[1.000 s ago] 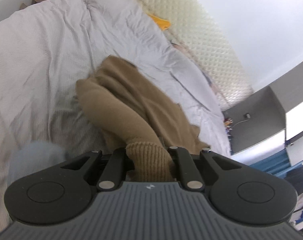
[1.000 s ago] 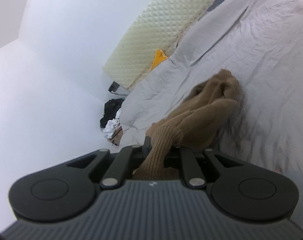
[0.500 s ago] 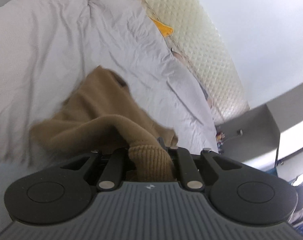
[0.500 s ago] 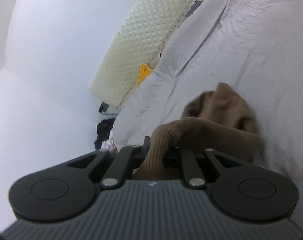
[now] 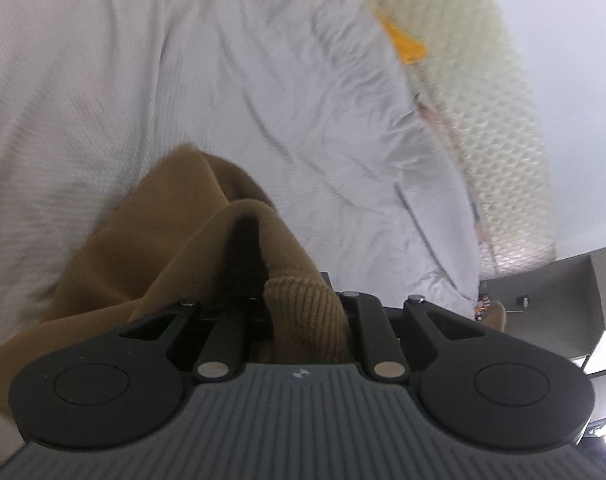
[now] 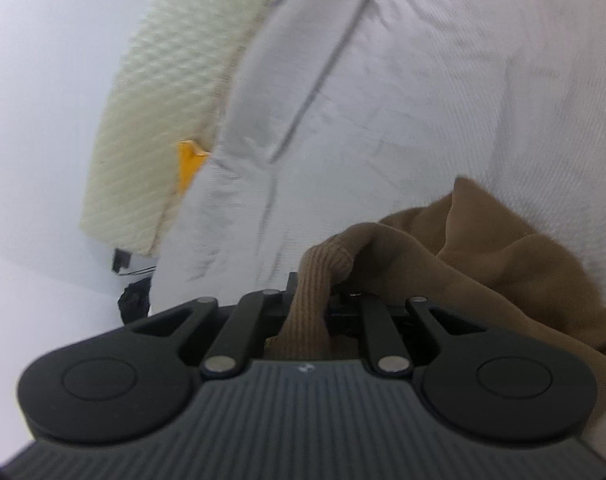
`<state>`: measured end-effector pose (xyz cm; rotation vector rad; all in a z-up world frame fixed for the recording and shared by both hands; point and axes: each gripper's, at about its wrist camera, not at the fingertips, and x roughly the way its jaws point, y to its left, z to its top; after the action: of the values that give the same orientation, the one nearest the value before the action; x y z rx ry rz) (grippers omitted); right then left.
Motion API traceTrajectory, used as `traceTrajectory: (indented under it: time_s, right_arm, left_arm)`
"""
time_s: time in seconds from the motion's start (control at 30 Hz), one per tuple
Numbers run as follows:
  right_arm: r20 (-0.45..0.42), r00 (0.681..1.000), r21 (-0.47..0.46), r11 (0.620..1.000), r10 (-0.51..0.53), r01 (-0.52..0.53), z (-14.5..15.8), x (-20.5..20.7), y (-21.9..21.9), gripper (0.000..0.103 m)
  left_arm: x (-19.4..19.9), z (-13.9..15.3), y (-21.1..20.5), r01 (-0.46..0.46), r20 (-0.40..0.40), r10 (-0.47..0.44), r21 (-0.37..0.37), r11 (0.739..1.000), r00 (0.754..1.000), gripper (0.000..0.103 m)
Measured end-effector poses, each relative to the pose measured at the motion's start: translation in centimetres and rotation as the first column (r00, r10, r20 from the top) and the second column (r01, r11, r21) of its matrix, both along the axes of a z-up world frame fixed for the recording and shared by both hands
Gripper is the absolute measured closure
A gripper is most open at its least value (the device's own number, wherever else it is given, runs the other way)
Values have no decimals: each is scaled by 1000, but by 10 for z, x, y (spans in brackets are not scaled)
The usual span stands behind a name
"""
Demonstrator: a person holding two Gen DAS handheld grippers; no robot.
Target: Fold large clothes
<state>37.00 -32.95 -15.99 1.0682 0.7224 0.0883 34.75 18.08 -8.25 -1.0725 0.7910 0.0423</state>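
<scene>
Both wrist views are motion-blurred, and each gripper's fingertips are hidden under brown knit. Left view: the left gripper (image 5: 305,312) has a ribbed cuff (image 5: 307,308) of the brown sweater (image 5: 175,232) between its jaws, which are opening slightly; whether the pads press cannot be made out. Right view: the right gripper (image 6: 309,304) is closed tight on the other ribbed cuff (image 6: 319,272). The sweater lies bunched on the grey duvet (image 5: 143,60), lower centre in the left view and lower right in the right view, partly cut off by the gripper bodies. Compared with a second earlier, the garment sits lower and nearer each camera, and the cream quilted headboard (image 5: 499,128) has tilted in frame. Both grippers point obliquely downward at the bed.
</scene>
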Motion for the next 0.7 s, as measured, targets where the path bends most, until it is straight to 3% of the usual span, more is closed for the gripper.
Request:
traceTrajectory:
  time_s: [0.2,0.37,0.57,0.7]
  right_arm:
    - [-95,995,45,999,18,-14,-69,41,6,90]
    - [-135,989,39,998,58,-53,-101,64,17,90]
    - [-132,988,47,996,79,-73,-100,65,17,90]
    - [-139,987,35,997,78,-74,-98,66,19,90]
  left_arm:
    - [58,-75,15,36,-105,-46,-96,995,993,86]
    - [80,-119,27,44,-139,-72,-197,979,988,83]
    - [89,-132,41,126,-122,-167,-286,950,978,82]
    - [93,-133,45,128,-144,-182,-322,938,973,79]
